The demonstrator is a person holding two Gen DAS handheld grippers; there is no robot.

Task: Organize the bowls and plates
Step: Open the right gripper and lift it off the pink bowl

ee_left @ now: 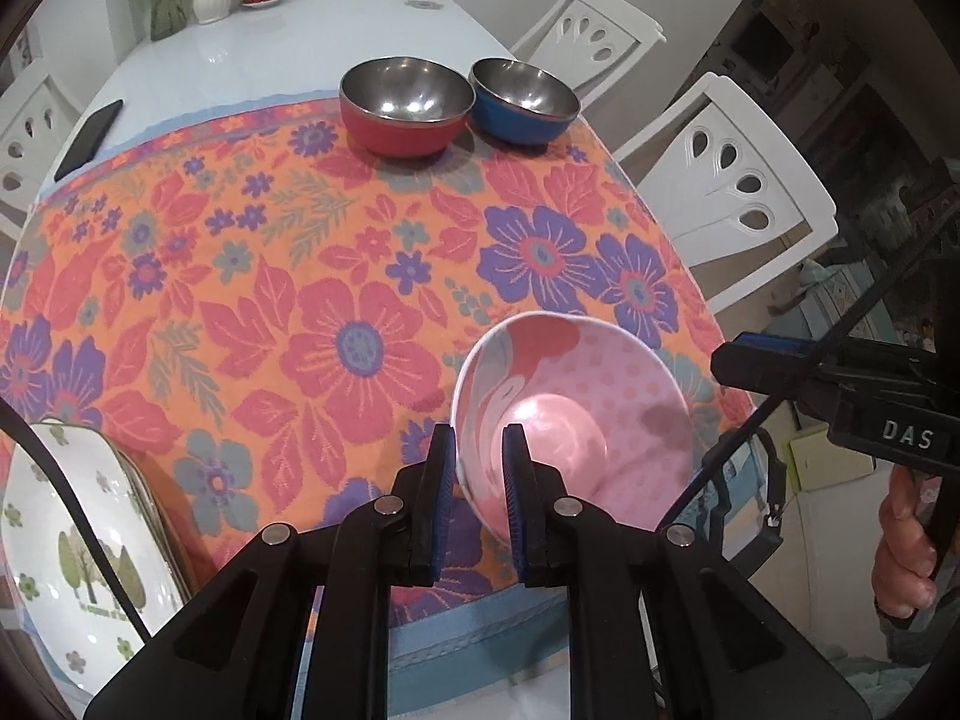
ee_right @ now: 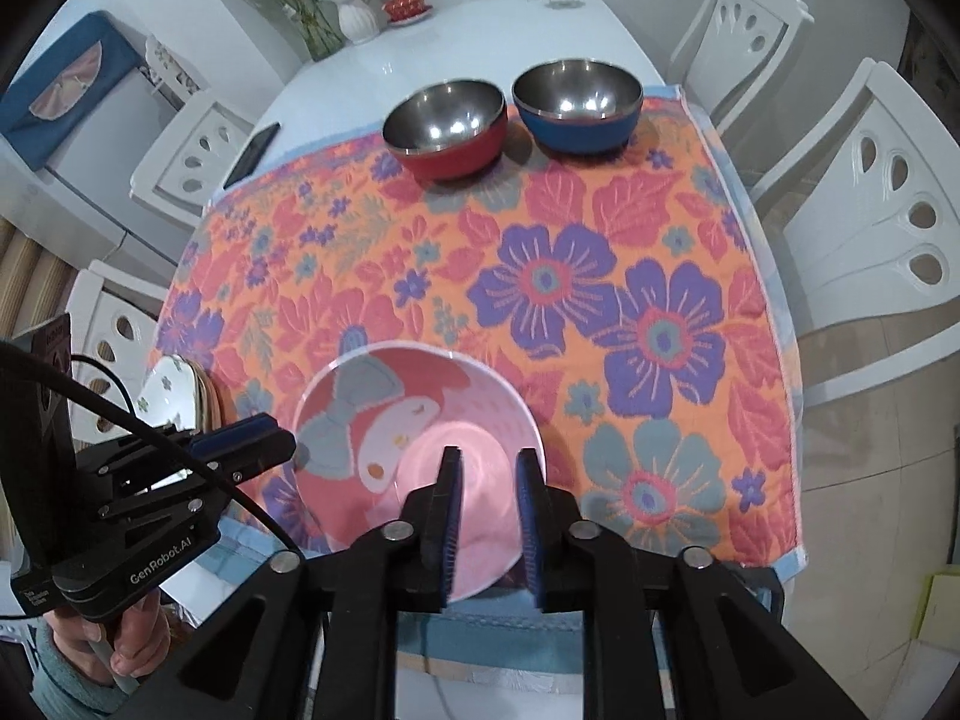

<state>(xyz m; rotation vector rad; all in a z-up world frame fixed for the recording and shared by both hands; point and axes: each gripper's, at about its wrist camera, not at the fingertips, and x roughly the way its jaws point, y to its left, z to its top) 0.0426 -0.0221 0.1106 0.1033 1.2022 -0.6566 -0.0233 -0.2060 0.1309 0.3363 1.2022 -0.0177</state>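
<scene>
The left gripper (ee_left: 478, 462) pinches the rim of the glossy pink bowl (ee_left: 576, 414), tilted above the floral cloth (ee_left: 336, 276). The right gripper (ee_right: 487, 483), jaws slightly parted, straddles that bowl's near rim; contact unclear. Two steel-lined bowls, red (ee_left: 405, 105) and blue (ee_left: 522, 99), stand at the cloth's far edge.

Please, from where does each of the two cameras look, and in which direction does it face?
Left wrist: sits on the left gripper, looking forward and down over the table; its jaws clamp the pink bowl rim. The right gripper and a hand show at the right.
Right wrist: sits on the right gripper, looking the same way; its jaws straddle the pink bowl's near rim. The left gripper shows at the left.
Shared: pink bowl, red bowl, blue bowl, floral cloth, stacked plates.
</scene>
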